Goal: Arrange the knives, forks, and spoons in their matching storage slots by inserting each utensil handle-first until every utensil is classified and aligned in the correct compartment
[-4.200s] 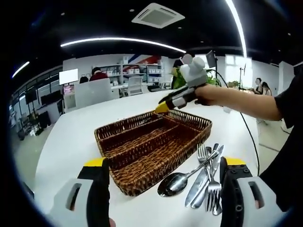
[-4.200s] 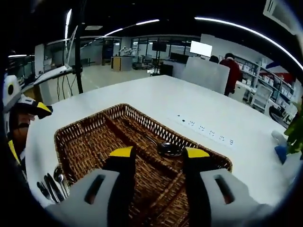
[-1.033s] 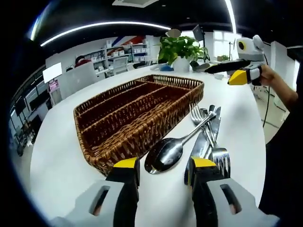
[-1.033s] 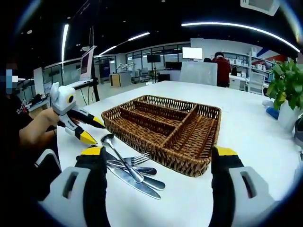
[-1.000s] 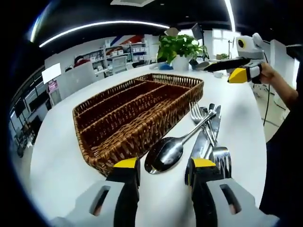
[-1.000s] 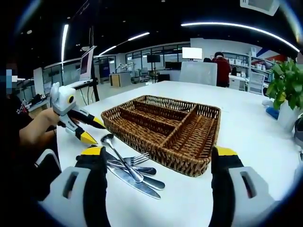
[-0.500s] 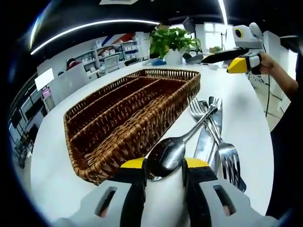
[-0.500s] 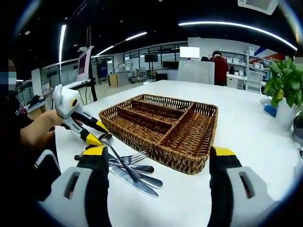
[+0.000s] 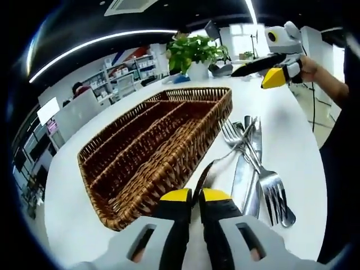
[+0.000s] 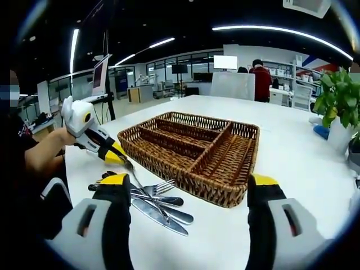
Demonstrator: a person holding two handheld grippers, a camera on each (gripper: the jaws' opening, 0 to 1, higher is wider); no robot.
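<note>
A brown wicker basket [image 9: 147,143] with several long compartments lies on the white table [image 9: 292,135]. Beside its right wall lie a spoon [image 9: 232,151], forks [image 9: 269,181] and knives [image 9: 256,140] in a loose pile. My left gripper [image 9: 195,195] is shut on the spoon's bowl, which its fingers hide; the handle points away. In the right gripper view the left gripper [image 10: 119,156] pinches the spoon [image 10: 147,194] just left of the basket [image 10: 194,147], above the forks [image 10: 158,187] and knives [image 10: 163,216]. My right gripper [image 10: 188,181] is open and holds nothing; it hovers [image 9: 271,68] past the pile.
A potted plant [image 9: 194,52] stands at the basket's far end [image 10: 337,95]. The person's arm [image 10: 39,160] reaches in from the left. Chairs, shelves and people stand far behind. Bare table lies right of the basket [image 10: 304,157].
My left gripper has moved forward and down and shut on the spoon's bowl; a second ago its jaws were apart short of it. The right gripper stays open.
</note>
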